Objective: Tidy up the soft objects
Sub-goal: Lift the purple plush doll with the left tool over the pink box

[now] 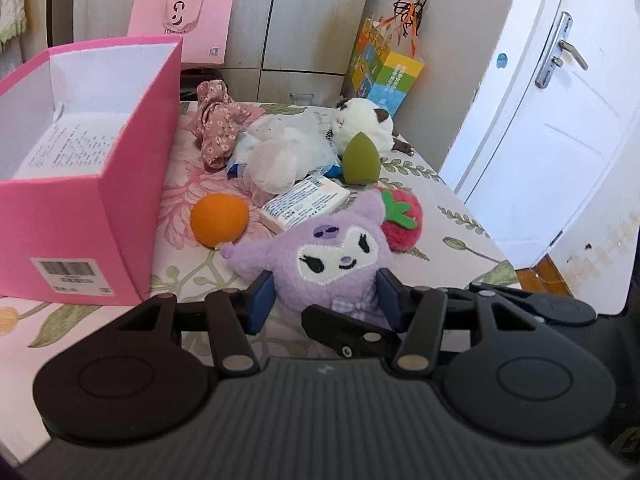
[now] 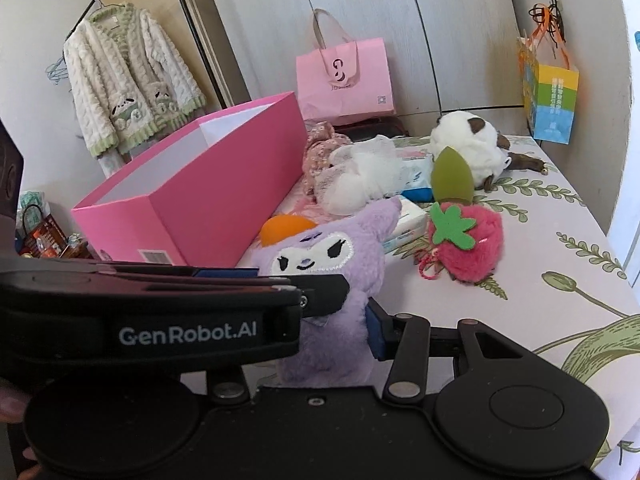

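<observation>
A purple plush doll [image 1: 320, 256] stands on the floral bed sheet [image 1: 460, 216]. My left gripper [image 1: 326, 300] is shut on its lower body, blue pads on both sides. My right gripper [image 2: 332, 320] also holds the same doll [image 2: 320, 256] from the side; the left gripper's body covers its left finger. An open pink box [image 1: 88, 200] stands to the left, paper lying inside. Behind the doll lie an orange ball [image 1: 219, 220], a red strawberry plush [image 1: 404, 216], a green sponge [image 1: 358, 158], a white-brown plush [image 1: 366, 124], white mesh cloth [image 1: 284, 152] and floral fabric [image 1: 218, 124].
A tissue pack [image 1: 306, 204] lies by the doll. A pink paper bag [image 1: 184, 20] and a colourful gift bag [image 1: 384, 64] lean at the back by the wardrobe. A white door [image 1: 560, 100] is right of the bed. A fleece jacket [image 2: 128, 80] hangs at left.
</observation>
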`<move>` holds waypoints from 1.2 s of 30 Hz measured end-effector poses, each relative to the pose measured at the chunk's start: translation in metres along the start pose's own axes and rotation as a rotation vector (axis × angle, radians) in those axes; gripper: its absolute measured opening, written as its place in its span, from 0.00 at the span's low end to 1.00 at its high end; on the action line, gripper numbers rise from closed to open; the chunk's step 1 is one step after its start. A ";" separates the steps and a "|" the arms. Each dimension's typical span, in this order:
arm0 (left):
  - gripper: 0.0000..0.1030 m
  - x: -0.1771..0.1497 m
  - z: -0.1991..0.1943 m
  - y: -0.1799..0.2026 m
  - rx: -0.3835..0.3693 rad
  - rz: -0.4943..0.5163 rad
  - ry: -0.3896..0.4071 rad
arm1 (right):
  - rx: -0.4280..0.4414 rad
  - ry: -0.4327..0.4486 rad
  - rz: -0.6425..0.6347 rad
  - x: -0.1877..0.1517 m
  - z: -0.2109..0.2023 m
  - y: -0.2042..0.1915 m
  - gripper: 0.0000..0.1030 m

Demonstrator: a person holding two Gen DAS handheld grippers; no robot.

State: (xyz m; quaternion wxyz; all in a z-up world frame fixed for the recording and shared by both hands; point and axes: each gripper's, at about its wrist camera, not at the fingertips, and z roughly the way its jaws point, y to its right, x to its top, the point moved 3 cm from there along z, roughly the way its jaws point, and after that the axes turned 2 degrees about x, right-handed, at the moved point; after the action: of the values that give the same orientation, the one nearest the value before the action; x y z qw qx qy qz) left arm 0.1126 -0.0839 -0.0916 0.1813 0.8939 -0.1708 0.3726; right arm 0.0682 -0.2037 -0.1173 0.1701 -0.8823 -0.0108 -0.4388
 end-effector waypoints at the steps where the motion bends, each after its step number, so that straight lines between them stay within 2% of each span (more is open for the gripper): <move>1: 0.52 0.000 -0.003 -0.001 0.000 0.002 -0.003 | 0.004 -0.003 0.002 0.000 -0.001 -0.003 0.51; 9: 0.52 -0.004 -0.025 -0.010 0.008 0.001 -0.024 | 0.020 -0.028 0.004 -0.001 -0.010 -0.022 0.51; 14: 0.52 -0.012 -0.039 -0.025 0.026 -0.023 -0.057 | 0.046 -0.076 -0.015 -0.004 -0.009 -0.038 0.51; 23: 0.51 -0.015 -0.081 -0.062 0.074 -0.061 -0.081 | 0.160 -0.142 -0.073 -0.004 -0.004 -0.083 0.51; 26: 0.51 -0.011 -0.102 -0.072 0.071 -0.073 -0.039 | 0.203 -0.135 -0.088 0.003 -0.010 -0.099 0.51; 30: 0.51 -0.002 -0.123 -0.079 0.087 -0.072 0.034 | 0.211 -0.089 -0.136 0.016 -0.017 -0.118 0.51; 36: 0.52 0.031 -0.139 -0.099 0.107 -0.069 0.118 | 0.236 -0.043 -0.160 0.048 -0.011 -0.138 0.51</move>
State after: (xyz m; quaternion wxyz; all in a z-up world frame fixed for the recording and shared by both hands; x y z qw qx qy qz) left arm 0.0932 0.0597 0.0029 0.1556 0.8842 -0.1085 0.4268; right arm 0.0661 -0.0833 -0.0338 0.2369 -0.8616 -0.1362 -0.4278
